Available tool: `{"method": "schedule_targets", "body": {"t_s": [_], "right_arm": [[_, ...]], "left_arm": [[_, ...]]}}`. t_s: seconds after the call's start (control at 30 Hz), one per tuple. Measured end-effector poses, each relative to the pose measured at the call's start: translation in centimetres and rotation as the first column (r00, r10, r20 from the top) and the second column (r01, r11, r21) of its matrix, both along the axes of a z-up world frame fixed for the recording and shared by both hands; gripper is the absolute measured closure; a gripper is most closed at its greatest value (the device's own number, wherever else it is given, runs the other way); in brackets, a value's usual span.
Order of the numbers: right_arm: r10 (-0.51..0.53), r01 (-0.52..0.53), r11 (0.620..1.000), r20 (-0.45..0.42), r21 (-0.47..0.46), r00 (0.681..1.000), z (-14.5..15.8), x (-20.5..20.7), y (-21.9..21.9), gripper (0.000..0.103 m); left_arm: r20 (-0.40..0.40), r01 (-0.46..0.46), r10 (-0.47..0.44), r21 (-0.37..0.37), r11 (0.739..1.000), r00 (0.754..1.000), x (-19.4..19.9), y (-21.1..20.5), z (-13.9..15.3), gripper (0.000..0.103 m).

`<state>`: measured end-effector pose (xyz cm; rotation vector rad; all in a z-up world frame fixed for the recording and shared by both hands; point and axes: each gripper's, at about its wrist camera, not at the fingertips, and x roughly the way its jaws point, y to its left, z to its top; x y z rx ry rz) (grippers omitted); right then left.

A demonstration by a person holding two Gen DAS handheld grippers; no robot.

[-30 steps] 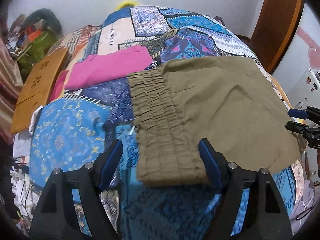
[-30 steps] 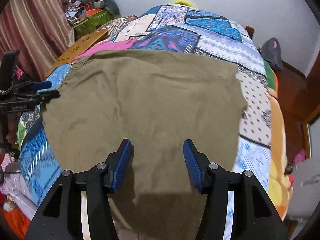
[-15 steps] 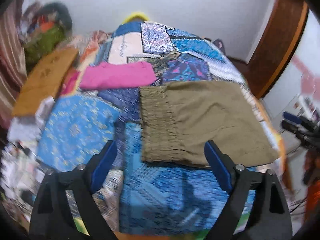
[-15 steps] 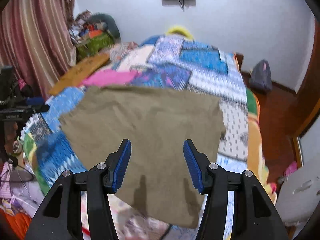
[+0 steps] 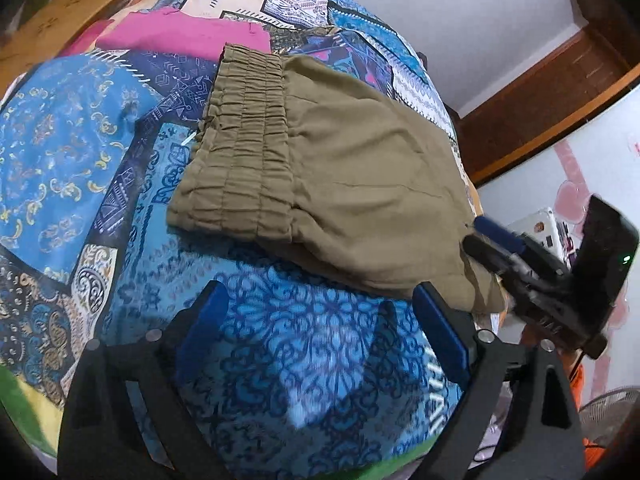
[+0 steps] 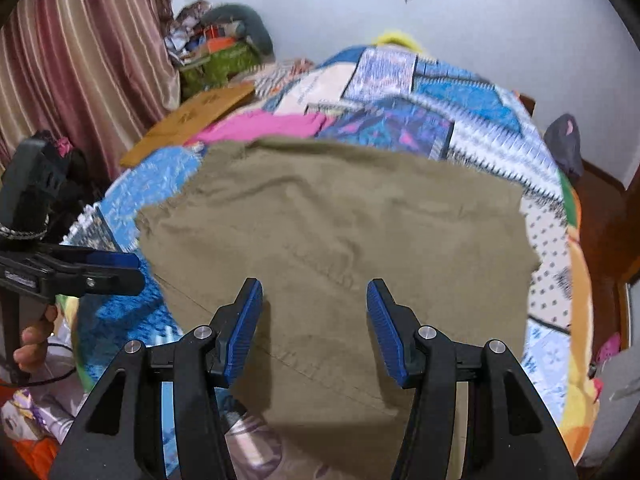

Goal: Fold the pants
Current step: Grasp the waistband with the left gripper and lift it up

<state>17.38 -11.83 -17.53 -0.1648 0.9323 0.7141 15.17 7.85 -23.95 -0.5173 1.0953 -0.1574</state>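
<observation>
Olive-brown pants (image 5: 352, 168) lie folded flat on the patchwork bedspread (image 5: 304, 364), gathered elastic waistband (image 5: 244, 148) toward the left. In the right wrist view the pants (image 6: 340, 232) fill the middle and hang over the bed's near edge. My left gripper (image 5: 320, 332) is open and empty, above bare bedspread just short of the pants' near edge. My right gripper (image 6: 314, 324) is open and empty above the pants' near part. The right gripper also shows in the left wrist view (image 5: 492, 248) at the pants' right corner; the left gripper shows in the right wrist view (image 6: 120, 268).
A folded pink garment (image 5: 180, 36) lies beyond the waistband. A wooden board (image 6: 188, 116) leans at the bed's far left beside a pile of clutter (image 6: 220, 48) and a striped curtain (image 6: 80, 64). A wooden door frame (image 5: 552, 88) stands right.
Both grippers have come back down toward the bed after pulling away. The left one has shifted to the near side of the pants; the pants lie as before.
</observation>
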Motion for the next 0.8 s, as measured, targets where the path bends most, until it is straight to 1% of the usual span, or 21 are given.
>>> {"method": "schedule_targets", "body": {"t_s": [0.07, 0.1, 0.2, 0.37, 0.4, 0.43, 0.47, 0.5, 0.57, 0.6, 0.67, 0.7, 0.73, 0.8], "right_arm": [[0.008, -0.008, 1.000, -0.023, -0.001, 1.000, -0.8, 0.3, 0.1, 0.052], [0.012, -0.012, 1.000, -0.028, 0.004, 1.000, -1.0, 0.3, 0.1, 0.052], [0.038, -0.038, 0.999, -0.029, -0.002, 0.999, -1.0, 0.3, 0.2, 0.052], [0.050, -0.050, 0.999, -0.034, 0.002, 0.998, -1.2, 0.2, 0.1, 0.051], [0.050, -0.050, 0.999, -0.036, 0.006, 0.998, -1.2, 0.2, 0.1, 0.051], [0.049, -0.049, 0.999, -0.038, 0.011, 0.998, -1.2, 0.3, 0.0, 0.051], [0.049, -0.048, 0.999, -0.039, 0.013, 0.998, -1.2, 0.3, 0.0, 0.051], [0.047, -0.047, 0.999, -0.039, 0.014, 0.998, -1.2, 0.2, 0.0, 0.051], [0.044, -0.043, 0.999, -0.043, 0.014, 0.998, -1.1, 0.3, 0.0, 0.051], [0.044, -0.043, 0.999, -0.049, 0.013, 0.998, -1.0, 0.4, 0.0, 0.051], [0.045, -0.045, 0.999, -0.063, 0.013, 0.997, -0.7, 0.7, 0.1, 0.051], [0.042, -0.041, 0.999, -0.071, 0.025, 0.997, -0.4, 0.9, 0.1, 0.051], [0.039, -0.036, 0.998, -0.073, 0.042, 0.997, 0.0, 1.0, 0.0, 0.051], [0.022, -0.018, 0.997, -0.055, 0.069, 0.998, 0.8, 1.2, -0.1, 0.051]], "left_arm": [[0.005, 0.002, -0.002, -0.017, 1.000, 1.000, 0.6, 0.0, -0.1, 0.009], [0.005, -0.003, 0.003, -0.037, 0.999, 1.000, 1.0, 0.0, -0.2, 0.008], [-0.001, -0.013, 0.013, -0.061, 0.998, 1.000, 2.2, 0.2, -0.5, 0.008], [-0.029, -0.039, 0.038, -0.030, 0.999, 0.999, 5.0, 0.3, -1.0, 0.007], [-0.031, -0.051, 0.051, -0.014, 0.999, 0.998, 5.5, 0.3, -0.9, 0.012], [-0.035, -0.067, 0.068, 0.010, 0.998, 0.997, 5.8, 0.4, -0.8, 0.024], [-0.037, -0.081, 0.082, 0.033, 0.996, 0.996, 6.2, 0.6, -0.7, 0.028], [-0.030, -0.085, 0.086, 0.027, 0.996, 0.996, 6.5, 0.8, -0.6, 0.036], [-0.021, -0.097, 0.097, 0.023, 0.995, 0.995, 6.7, 1.0, -0.4, 0.045], [-0.009, -0.092, 0.093, 0.038, 0.995, 0.996, 6.7, 1.0, -0.1, 0.055], [0.028, -0.079, 0.076, 0.098, 0.992, 0.997, 6.7, 0.6, 0.7, 0.060], [0.056, -0.074, 0.066, 0.148, 0.986, 0.996, 6.5, 0.1, 1.4, 0.065], [0.084, -0.068, 0.052, 0.204, 0.977, 0.995, 6.3, -0.5, 2.0, 0.066], [0.125, -0.064, 0.030, 0.271, 0.961, 0.992, 6.0, -1.4, 3.1, 0.068]]}}
